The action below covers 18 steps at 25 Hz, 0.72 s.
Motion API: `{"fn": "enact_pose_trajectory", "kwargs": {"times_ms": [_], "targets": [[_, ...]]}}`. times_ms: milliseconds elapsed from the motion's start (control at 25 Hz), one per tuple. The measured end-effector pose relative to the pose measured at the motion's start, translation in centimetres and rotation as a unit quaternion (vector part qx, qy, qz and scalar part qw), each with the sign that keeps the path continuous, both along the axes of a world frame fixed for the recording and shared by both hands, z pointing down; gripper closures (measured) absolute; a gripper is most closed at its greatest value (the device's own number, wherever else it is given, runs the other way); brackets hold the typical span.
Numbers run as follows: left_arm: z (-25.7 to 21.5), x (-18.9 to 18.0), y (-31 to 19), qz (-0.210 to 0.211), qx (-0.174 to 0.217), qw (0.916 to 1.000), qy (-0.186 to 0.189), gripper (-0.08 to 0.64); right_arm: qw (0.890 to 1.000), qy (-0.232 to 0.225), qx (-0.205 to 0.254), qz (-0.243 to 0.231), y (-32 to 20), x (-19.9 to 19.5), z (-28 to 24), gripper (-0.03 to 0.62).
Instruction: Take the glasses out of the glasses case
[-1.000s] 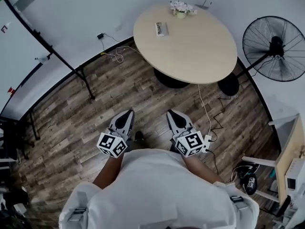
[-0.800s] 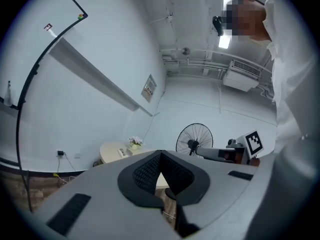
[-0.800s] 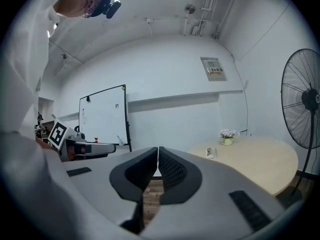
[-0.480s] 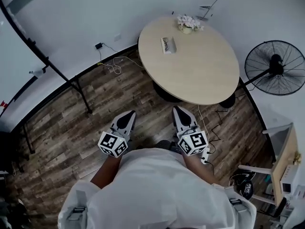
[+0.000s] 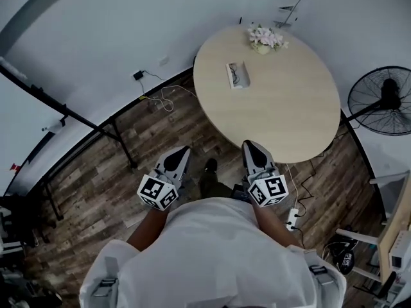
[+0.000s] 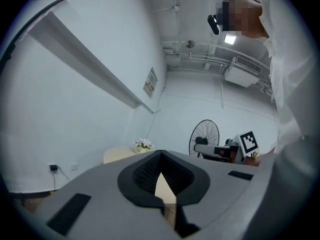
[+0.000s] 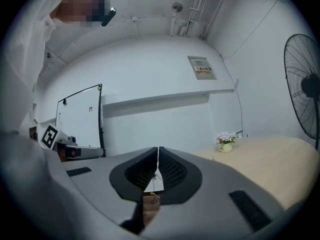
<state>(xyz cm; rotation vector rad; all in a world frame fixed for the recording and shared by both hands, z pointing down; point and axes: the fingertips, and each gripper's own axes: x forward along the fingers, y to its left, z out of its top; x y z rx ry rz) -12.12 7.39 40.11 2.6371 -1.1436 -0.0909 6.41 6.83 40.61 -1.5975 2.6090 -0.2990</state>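
Note:
The open glasses case [image 5: 237, 74] lies on the far side of the round beige table [image 5: 282, 114], and dark glasses show inside it. Both grippers are held low in front of the person's body, well short of the case. My left gripper [image 5: 180, 151] hangs over the wood floor, left of the table, with its jaws shut and nothing in them. Close to the table's near edge, my right gripper [image 5: 251, 145] is also shut and holds nothing. The case does not show in either gripper view; the left gripper [image 6: 160, 155] and the right gripper [image 7: 158, 150] both have their tips together.
A small pot of flowers [image 5: 266, 38] stands at the table's far edge. A standing fan [image 5: 385, 100] is to the right of the table. Cables and a power strip [image 5: 294, 218] lie on the floor. A whiteboard stand [image 5: 77, 124] is at left.
The person has walked toward the table, which now sits lower and closer in the head view. Both grippers stay shut and empty.

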Motion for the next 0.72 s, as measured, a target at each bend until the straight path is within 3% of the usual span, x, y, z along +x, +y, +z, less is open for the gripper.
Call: {"fn": "enact_pose_trajectory", "kwargs": {"times_ms": [200,400,720], "targets": [[-0.9,-1.4,-8.3,0.004,-0.002,0.9995,-0.031,0.552,0.999,-0.032,0.016,-0.009,-9.3,-0.7,-1.3,0.568],[-0.4,-1.2,-16.9,-0.011,-0.012,0.9993,-0.035,0.552,0.999,-0.029,0.038,-0.016,-16.8,0.1,-2.5,0.568],[-1.6,-1.7,-26.7,0.003,0.007,0.9987,-0.051,0.552,0.999,-0.013,0.036,0.005,-23.4,1.2,-1.8,0.568]]}}
